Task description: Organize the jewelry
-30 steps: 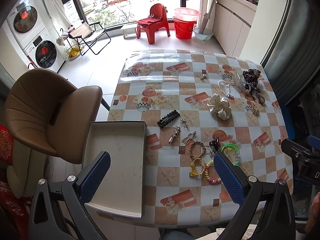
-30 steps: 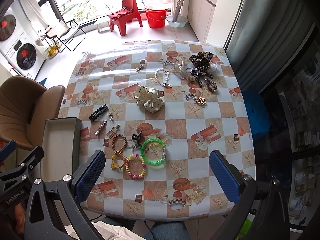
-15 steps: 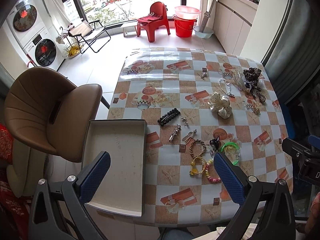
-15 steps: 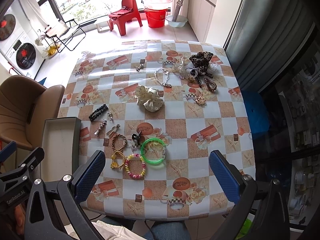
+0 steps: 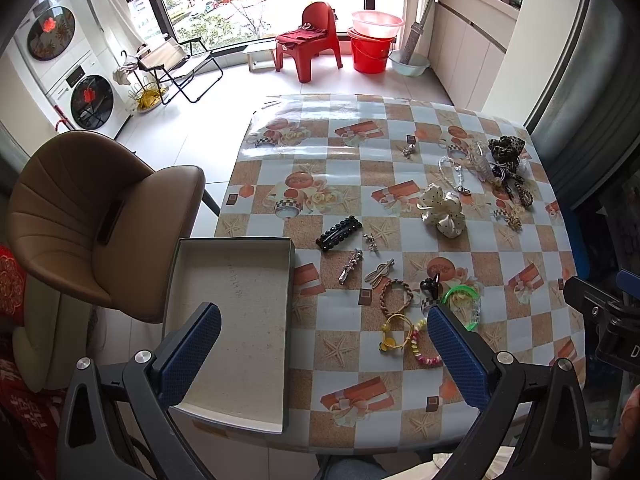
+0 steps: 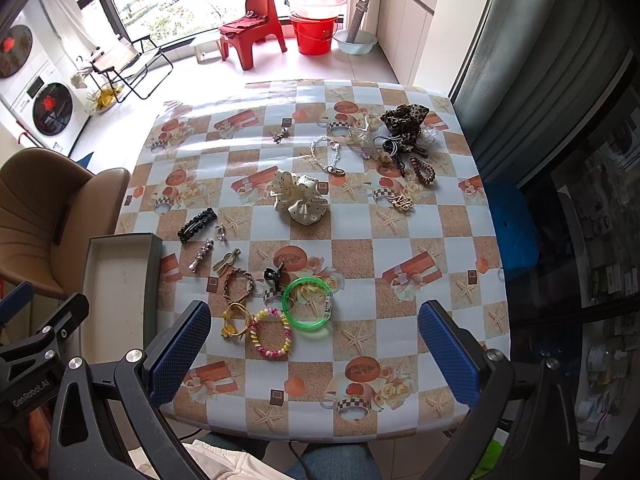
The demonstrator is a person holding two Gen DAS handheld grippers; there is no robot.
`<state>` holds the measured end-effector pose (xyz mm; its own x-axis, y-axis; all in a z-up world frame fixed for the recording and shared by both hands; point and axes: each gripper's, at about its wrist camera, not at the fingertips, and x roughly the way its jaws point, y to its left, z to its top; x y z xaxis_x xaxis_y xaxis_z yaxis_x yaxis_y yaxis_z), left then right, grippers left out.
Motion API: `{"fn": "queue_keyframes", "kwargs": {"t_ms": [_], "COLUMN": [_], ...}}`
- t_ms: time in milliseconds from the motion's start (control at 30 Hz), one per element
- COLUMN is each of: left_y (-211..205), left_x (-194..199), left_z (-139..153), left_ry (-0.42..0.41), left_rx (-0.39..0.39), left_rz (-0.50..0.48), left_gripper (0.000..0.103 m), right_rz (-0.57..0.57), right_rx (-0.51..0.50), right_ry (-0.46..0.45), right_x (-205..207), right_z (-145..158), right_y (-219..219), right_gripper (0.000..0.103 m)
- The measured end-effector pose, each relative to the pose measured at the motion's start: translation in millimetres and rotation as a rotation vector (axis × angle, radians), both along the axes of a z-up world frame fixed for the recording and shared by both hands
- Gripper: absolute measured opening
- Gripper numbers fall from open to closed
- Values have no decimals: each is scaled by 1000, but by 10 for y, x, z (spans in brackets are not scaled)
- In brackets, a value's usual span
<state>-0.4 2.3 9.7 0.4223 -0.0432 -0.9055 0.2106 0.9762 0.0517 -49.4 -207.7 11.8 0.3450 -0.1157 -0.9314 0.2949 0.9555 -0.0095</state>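
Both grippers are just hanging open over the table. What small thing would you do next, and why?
Probably lower the right gripper onto the green bangle. It lies closest beneath that gripper, and nothing is held yet. The grey tray at the table's left edge has nothing in it, so no jewelry has been sorted.

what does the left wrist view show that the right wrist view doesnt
Only the left wrist view shows the whole inside of the tray, which holds nothing, and the left gripper, open.

Only the right wrist view shows the full green bangle, the whole pastel bead bracelet and the right gripper, open.

Both show the table, cream scrunchie, black clip and leopard scrunchie.
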Motion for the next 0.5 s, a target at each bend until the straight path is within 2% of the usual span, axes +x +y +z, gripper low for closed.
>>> {"fn": "queue_keyframes", "kwargs": {"t_ms": [500], "left_y": [45], "left_x": [-18], "left_z": [-27], "left_ry": [10], "left_rx": [1], "left_rz": [4], "left_gripper": [103], "right_rz": [-2], "right_rx": [0], "right_ry": [3], "right_x": [15], "right_z": [-7], "right_y": [1], "right_gripper": [103]}}
